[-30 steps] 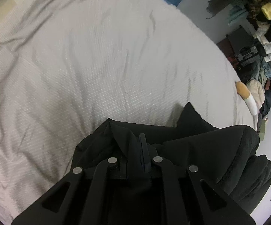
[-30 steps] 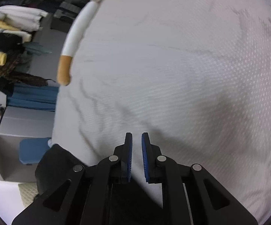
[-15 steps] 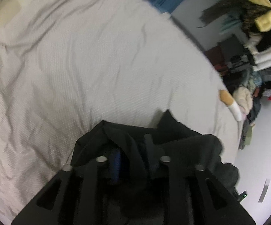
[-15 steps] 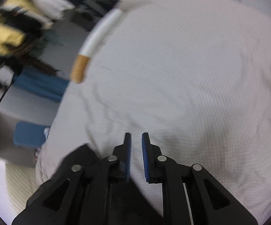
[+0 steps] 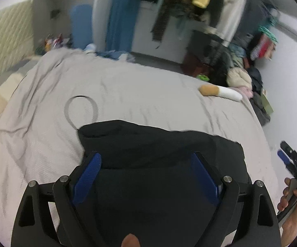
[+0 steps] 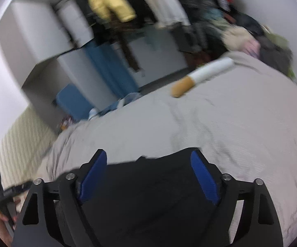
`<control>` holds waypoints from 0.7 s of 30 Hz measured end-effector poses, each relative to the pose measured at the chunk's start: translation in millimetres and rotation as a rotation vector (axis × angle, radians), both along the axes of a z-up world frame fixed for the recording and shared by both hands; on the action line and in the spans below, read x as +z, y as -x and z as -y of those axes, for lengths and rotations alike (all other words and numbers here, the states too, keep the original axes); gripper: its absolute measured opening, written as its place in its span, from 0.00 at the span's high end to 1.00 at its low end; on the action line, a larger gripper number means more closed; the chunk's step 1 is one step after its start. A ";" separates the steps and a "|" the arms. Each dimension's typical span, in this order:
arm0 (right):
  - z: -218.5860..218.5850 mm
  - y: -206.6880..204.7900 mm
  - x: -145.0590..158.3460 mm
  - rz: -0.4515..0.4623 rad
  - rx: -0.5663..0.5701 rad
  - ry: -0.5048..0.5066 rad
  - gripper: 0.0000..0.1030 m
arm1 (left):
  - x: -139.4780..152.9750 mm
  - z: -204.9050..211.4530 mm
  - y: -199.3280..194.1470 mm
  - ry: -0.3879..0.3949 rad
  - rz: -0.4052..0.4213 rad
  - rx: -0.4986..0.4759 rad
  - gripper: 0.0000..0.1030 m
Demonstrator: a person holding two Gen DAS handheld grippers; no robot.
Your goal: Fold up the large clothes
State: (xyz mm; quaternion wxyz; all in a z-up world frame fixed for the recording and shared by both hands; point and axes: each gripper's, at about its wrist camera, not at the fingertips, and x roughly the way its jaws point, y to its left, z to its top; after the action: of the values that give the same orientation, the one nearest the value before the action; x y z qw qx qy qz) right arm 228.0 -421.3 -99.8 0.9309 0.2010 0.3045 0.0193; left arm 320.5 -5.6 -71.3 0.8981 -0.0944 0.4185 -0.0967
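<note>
Now both the left gripper and right gripper are hanging with jaws spread wide, released, above the black garment lying on the grey bedsheet.

The black garment lies on the bed as a folded, compact bundle of matte black cloth. In the left wrist view it fills the lower middle, from the centre down to 6 o'clock. Its far edge — a thick, rounded fold — runs from about 9 o'clock to 3 o'clock, a little lower on the right side. In the right wrist view the black garment also sits at 6 o'clock, its far edge slightly uneven, with one small bump; the view is blurred.
</note>
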 end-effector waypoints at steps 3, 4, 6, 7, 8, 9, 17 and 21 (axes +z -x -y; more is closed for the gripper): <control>-48.2 -0.7 -11.1 0.007 0.080 0.086 0.04 | -15.4 26.4 10.1 -0.050 0.041 -0.032 0.11; -57.9 -3.2 -16.1 -0.003 0.103 0.100 0.02 | -21.8 34.4 12.1 -0.071 0.057 -0.039 0.10; -91.2 -8.6 -33.2 -0.035 0.155 0.178 0.01 | -38.3 46.0 11.3 -0.094 0.079 -0.049 0.09; -102.7 -10.1 -43.6 -0.039 0.170 0.230 0.00 | -47.7 48.9 9.3 -0.105 0.080 -0.051 0.08; -110.0 -12.8 -51.4 -0.044 0.179 0.265 0.00 | -56.5 52.5 5.9 -0.115 0.079 -0.050 0.07; -119.3 -16.7 -64.7 -0.058 0.192 0.305 0.00 | -66.4 57.0 2.1 -0.131 0.082 -0.047 0.03; -131.0 -40.4 -111.4 -0.069 0.192 0.373 0.00 | -118.3 62.5 -31.8 -0.139 0.091 -0.045 0.00; -127.4 -61.0 -116.6 -0.075 0.180 0.384 0.00 | -130.8 65.4 -55.0 -0.130 0.077 -0.037 0.00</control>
State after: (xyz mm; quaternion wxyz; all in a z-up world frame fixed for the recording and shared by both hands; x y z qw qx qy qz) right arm 289.0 -293.9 -216.4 0.9346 -0.0074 0.3538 0.0366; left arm 375.4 -71.0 -202.1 0.9158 -0.0242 0.3908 -0.0895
